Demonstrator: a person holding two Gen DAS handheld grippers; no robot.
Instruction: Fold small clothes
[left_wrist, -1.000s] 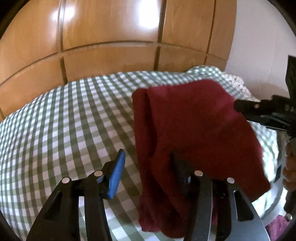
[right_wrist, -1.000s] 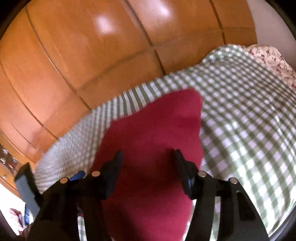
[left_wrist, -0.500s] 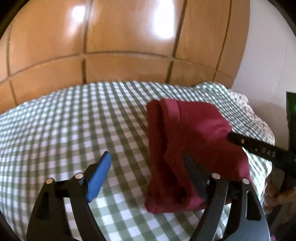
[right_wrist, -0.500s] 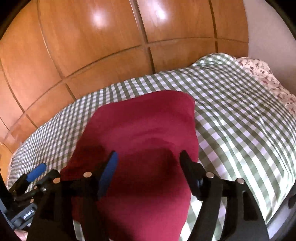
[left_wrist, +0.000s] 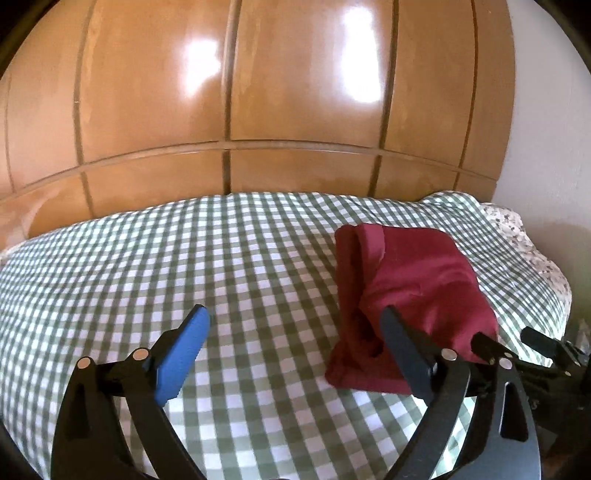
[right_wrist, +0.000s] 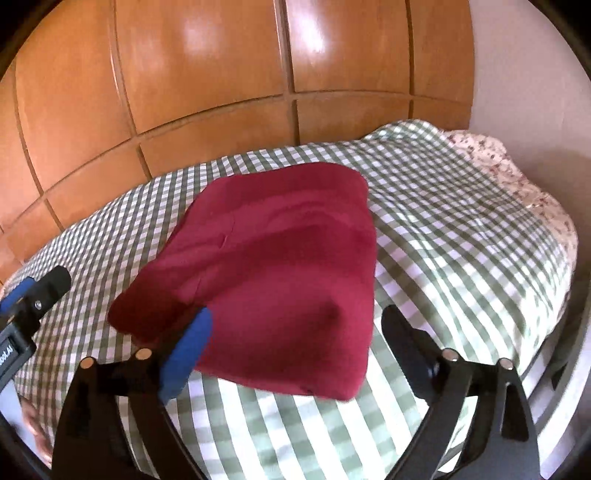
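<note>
Where the green-checked bedspread covers the bed, a folded dark red garment lies flat on it, toward the end of the bed nearest the white wall. Both hand-held grippers are released, jaws spread wide, holding nothing.

The left wrist view has the left hand-held gripper hovering over bare checks beside the garment, its dark finger overlapping the garment's near edge in the picture; whether it touches the cloth cannot be told. This view alone shows the garment's layered side, with stacked folds and a rolled hem at the far corner. The right hand-held gripper pokes in at the near corner of the garment.

The right wrist view shows the garment from above as a smooth, rounded rectangle, a seam running down its top face. The right hand-held gripper hangs over the garment's near edge, blue pad in front of the cloth. Only here does the floral sheet past the bedspread show fully, beyond the garment toward the wall, and the left hand-held gripper's tip appears beside the garment. Wooden wardrobe panels rise behind the bed.
</note>
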